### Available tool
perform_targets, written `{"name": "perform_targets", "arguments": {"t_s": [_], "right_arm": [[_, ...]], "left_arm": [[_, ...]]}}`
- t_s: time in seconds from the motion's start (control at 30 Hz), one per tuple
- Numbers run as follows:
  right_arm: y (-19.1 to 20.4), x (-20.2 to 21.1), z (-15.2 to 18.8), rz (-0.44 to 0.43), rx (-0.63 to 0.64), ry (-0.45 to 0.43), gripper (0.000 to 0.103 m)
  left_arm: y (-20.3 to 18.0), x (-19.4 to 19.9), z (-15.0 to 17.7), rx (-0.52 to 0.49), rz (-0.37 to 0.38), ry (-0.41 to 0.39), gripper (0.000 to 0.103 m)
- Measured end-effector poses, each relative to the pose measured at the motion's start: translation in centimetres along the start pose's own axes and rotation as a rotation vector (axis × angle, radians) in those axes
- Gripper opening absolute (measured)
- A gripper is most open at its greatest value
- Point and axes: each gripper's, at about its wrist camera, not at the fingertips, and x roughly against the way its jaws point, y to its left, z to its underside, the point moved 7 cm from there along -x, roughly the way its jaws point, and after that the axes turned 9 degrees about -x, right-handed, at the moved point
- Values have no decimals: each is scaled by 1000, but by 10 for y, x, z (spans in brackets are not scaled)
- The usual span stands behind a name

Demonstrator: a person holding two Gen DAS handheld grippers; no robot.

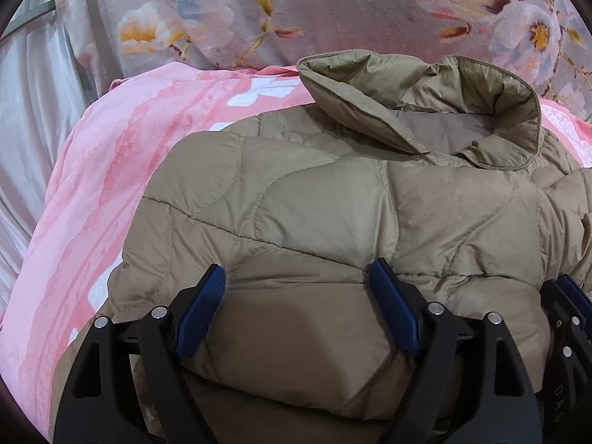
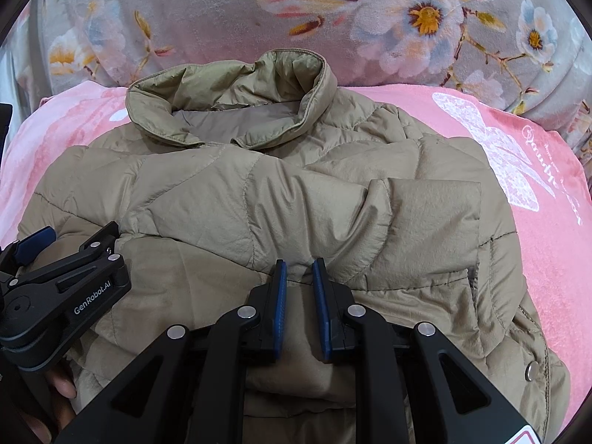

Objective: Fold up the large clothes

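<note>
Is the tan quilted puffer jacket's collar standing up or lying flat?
Standing up: the collar rises in an open ring above the tan quilted puffer jacket.

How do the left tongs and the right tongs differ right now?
The left tongs stand wide open over a broad quilted panel of the tan jacket; the right tongs are nearly closed, a narrow gap between the pads. Whether either grips fabric is unclear. Both have blue pads on black arms and point toward the collar.

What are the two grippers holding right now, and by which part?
Right gripper pinches the folded near edge of the beige jacket; left gripper has its fingers straddling it wide, grip unclear.
</note>
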Motion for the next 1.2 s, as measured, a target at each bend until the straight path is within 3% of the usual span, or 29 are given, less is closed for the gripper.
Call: {"name": "perform_targets", "arguments": {"t_s": [0.5, 0.57, 0.6, 0.7, 0.8, 0.83, 0.97, 1.0, 1.03, 1.07, 1.13, 1.2], "right_arm": [[-2, 0, -1, -11, -6, 7, 17], [-5, 2, -3, -70, -27, 32, 18], [-8, 3, -5, -113, -50, 52, 24], [-33, 11, -32, -275, -239, 68, 56], [-51, -6, -63, -417, -441, 133, 60], [-52, -13, -70, -446, -477, 150, 60], [-51, -39, -91, -366, -457, 121, 60], [-48, -45, -93, -359, -444, 124, 52], [-44, -50, -93, -363, -421, 135, 21], [-40, -58, -90, -335, -372, 154, 3], [-41, -60, -87, -250, -333, 127, 2], [-44, -58, -78, -233, -295, 102, 2]], "left_arm": [[0, 1, 0, -1, 2, 0, 79], [6, 6, 0, 21, 58, -6, 79], [12, 12, -2, 35, 118, -1, 79], [36, 32, -23, 123, 268, -32, 79], [56, 28, -62, 240, 385, -35, 92], [55, 19, -71, 265, 413, -15, 92], [45, -31, -95, 375, 502, 108, 90], [41, -43, -95, 385, 499, 134, 83], [36, -51, -95, 369, 493, 149, 70], [30, -60, -93, 331, 473, 167, 61], [21, -65, -86, 285, 447, 181, 39], [22, -65, -77, 255, 426, 146, 35]]}}
